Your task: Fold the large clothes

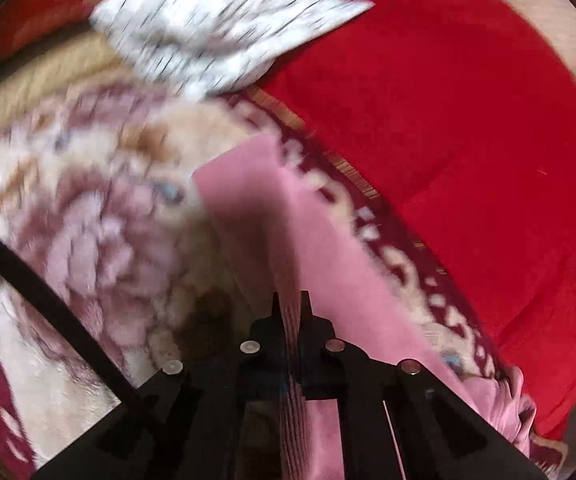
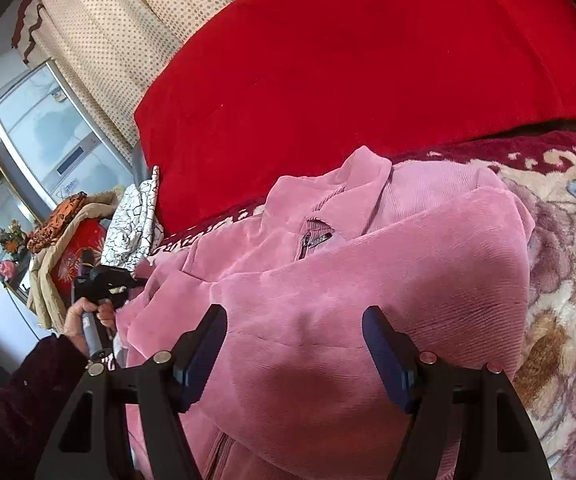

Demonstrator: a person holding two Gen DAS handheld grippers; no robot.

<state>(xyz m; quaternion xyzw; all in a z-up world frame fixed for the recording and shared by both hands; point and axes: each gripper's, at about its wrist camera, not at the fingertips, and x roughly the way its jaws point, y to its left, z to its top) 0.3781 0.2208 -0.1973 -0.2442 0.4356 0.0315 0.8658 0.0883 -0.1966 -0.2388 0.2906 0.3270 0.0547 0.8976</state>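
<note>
A pink corduroy jacket (image 2: 368,264) lies on the bed, collar and zip toward the far side, one side folded over its front. My right gripper (image 2: 294,320) hovers open just above the folded part, its blue-padded fingers (image 2: 384,344) apart with nothing clamped. At the jacket's left edge a hand (image 2: 83,316) holds my left gripper (image 2: 135,280). In the left wrist view that left gripper (image 1: 290,300) is shut on a raised ridge of the pink jacket (image 1: 247,208), which runs forward from its jaws. The picture there is blurred.
A flowered plush blanket (image 2: 568,280) covers the bed beneath the jacket. A thick red quilt (image 2: 348,60) lies along the far side. White crackle-patterned cloth (image 1: 215,24) sits beyond the jacket. A beige coat over a red box (image 2: 47,280) stands at left. A black cable (image 1: 47,300) crosses the left wrist view.
</note>
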